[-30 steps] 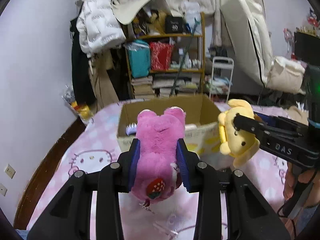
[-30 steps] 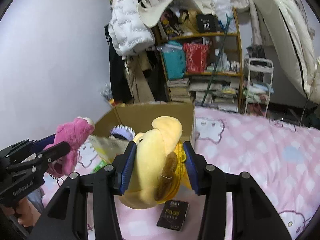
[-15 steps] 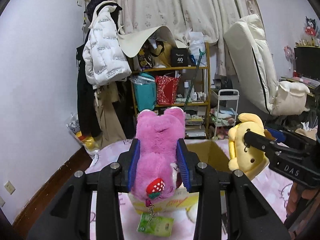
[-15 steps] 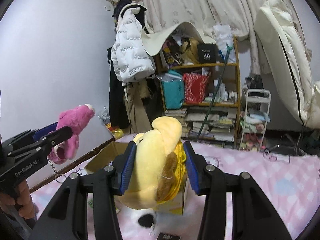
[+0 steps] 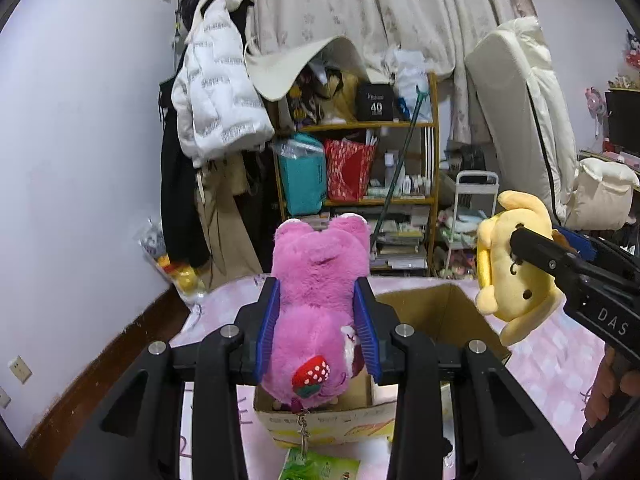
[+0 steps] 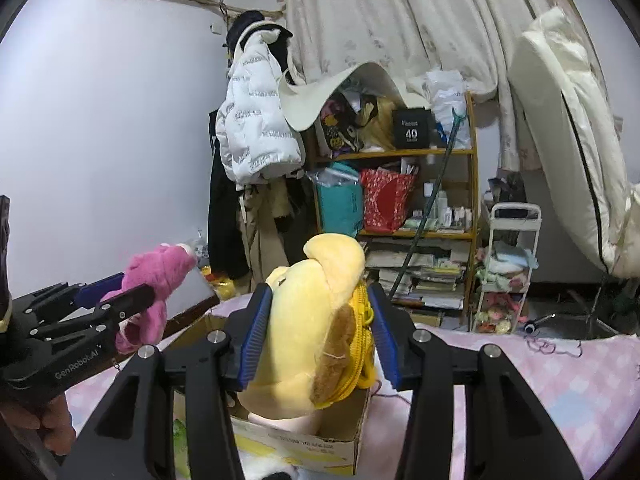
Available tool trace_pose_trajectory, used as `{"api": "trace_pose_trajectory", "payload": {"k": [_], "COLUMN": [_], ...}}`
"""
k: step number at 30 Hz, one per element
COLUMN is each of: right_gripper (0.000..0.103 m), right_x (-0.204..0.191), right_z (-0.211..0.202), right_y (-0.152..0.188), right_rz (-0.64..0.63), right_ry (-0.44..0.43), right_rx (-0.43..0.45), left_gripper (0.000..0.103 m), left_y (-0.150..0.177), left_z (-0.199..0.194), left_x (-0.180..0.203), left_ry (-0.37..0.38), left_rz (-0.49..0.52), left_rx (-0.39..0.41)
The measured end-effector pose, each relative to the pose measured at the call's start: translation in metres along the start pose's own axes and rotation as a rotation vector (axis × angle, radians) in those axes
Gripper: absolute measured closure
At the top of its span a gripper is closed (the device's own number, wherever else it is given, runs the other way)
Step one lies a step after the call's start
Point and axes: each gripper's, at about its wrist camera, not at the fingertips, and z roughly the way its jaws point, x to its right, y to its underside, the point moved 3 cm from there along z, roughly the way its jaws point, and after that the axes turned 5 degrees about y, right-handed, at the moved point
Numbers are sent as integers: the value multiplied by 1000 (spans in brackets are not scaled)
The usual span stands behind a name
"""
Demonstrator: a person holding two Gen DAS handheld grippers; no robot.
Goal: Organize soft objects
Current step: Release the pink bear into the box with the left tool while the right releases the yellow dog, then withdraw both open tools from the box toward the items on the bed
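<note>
My left gripper (image 5: 316,328) is shut on a pink plush bear (image 5: 318,284) with a strawberry patch and holds it above the open cardboard box (image 5: 460,316). My right gripper (image 6: 318,338) is shut on a yellow plush dog (image 6: 316,320) and holds it over the same box (image 6: 312,444). In the left wrist view the yellow plush (image 5: 516,268) hangs at the right, above the box's right side. In the right wrist view the pink bear (image 6: 154,292) shows at the left in the other gripper.
The box stands on a bed with a pink patterned sheet (image 5: 560,372). A green packet (image 5: 320,466) lies in front of the box. Behind are a cluttered shelf (image 5: 360,160), hanging coats (image 5: 216,92), a white trolley (image 6: 504,272) and a folded mattress (image 5: 516,120).
Both grippers have risen with their plush toys. The box has dropped lower in both views and more of the wall and curtains shows.
</note>
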Motion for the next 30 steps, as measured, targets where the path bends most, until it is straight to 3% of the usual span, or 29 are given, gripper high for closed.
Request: {"api": "trace_pose_trajectory", "payload": {"k": [6,11,19,22,23,24,30], "right_gripper": [52,52,46,43,36,30,26], "right_x": [5,7,-5,-13,-14,-15,-16], "right_z": [23,31,42,43,44,44,42], "right_y": [15,20,29,34,35,35,40], "right_rz": [2,-14,-69,-118,-123,-120,-137], "right_ry": [9,33,-3,-3,-10,-19,1], "right_rx": [-53,-26,-86,-102,-109,-114,-141], "left_gripper": [67,66,64,50,47,47,41], "left_y": [19,32,42,45,46,46,45], "left_z": [24,39,44,43,42,41,33], "left_x": [-2,-3,-5,-7,-8,-9,-16], "left_ry": [16,16,-3,-21,-29,-32,-45], "left_rz": [-8,-23,-32,-40,-42,-43,-67], "left_rx": [-66,-119,-155,-164,-162,-162,-169]}}
